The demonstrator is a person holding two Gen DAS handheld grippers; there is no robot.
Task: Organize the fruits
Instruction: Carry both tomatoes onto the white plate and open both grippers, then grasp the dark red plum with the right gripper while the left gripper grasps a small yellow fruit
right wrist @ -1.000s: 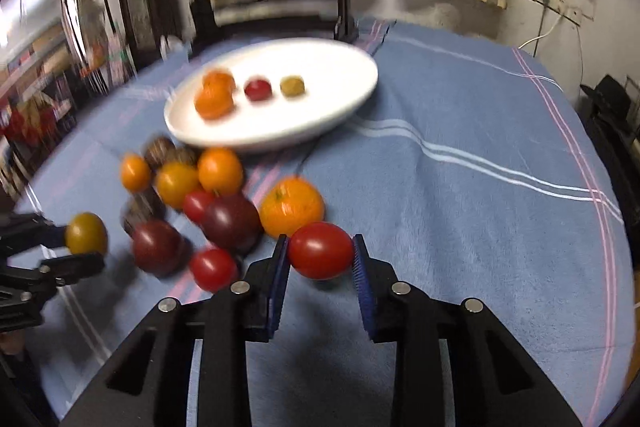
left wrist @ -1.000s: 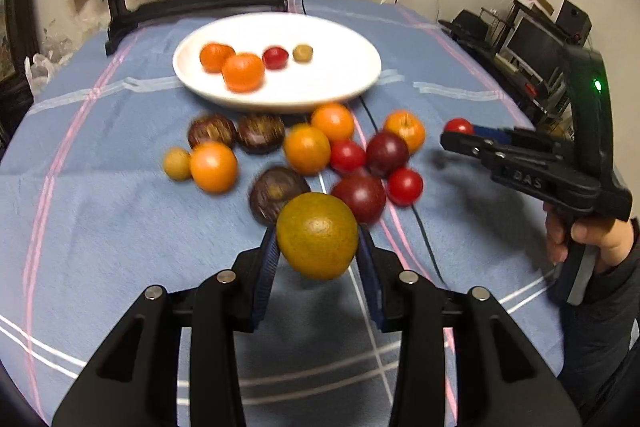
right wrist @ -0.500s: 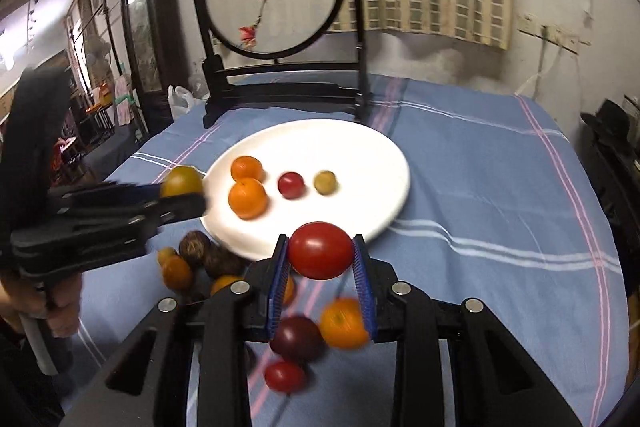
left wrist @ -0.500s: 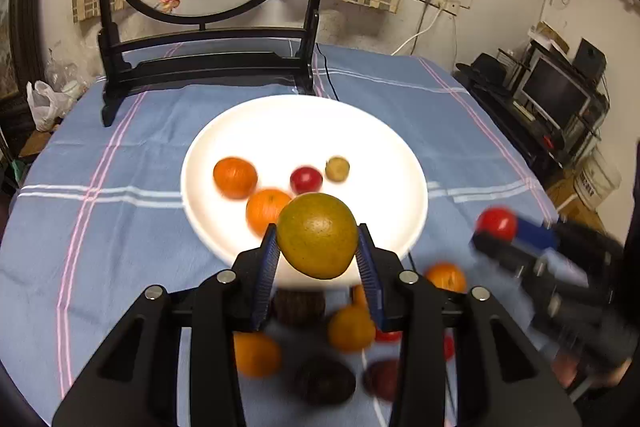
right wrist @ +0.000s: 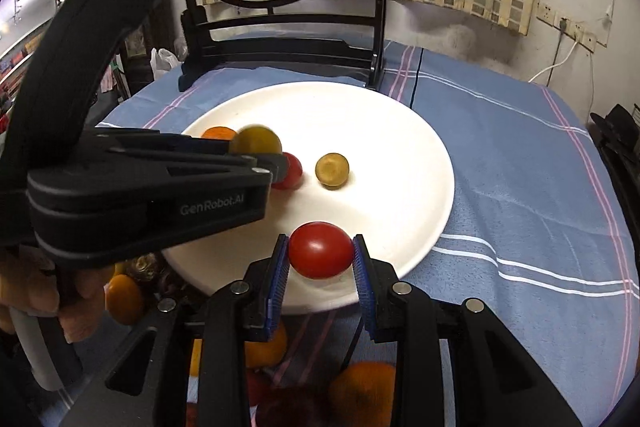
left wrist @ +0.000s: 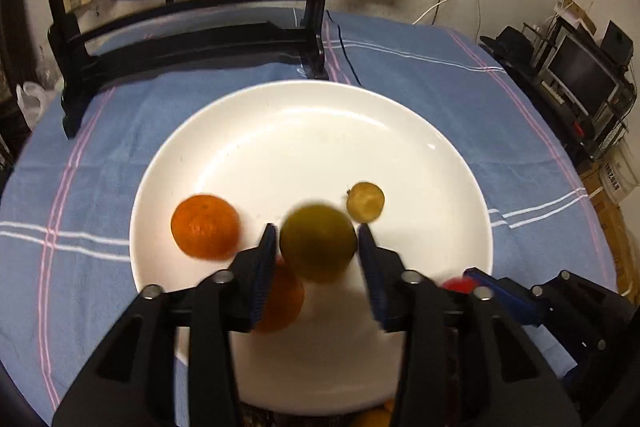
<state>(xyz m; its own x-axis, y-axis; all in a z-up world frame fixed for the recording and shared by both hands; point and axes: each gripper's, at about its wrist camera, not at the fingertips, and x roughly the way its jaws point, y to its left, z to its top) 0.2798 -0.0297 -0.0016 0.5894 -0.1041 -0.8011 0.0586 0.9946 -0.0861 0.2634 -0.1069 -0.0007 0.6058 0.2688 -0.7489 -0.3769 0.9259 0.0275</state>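
The left gripper [left wrist: 318, 251] is gripping a green fruit [left wrist: 318, 242] over the plate [left wrist: 304, 131]; the right gripper [right wrist: 321, 261] is clamping a tomato [right wrist: 321, 249] above the plate's rim.

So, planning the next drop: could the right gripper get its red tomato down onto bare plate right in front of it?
Probably yes: the right gripper holds the red tomato over bare white plate, with the left gripper off to its side.

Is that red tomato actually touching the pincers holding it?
Touching. In the right wrist view, both blue pads of the right gripper press against the sides of the red tomato, with no gap.
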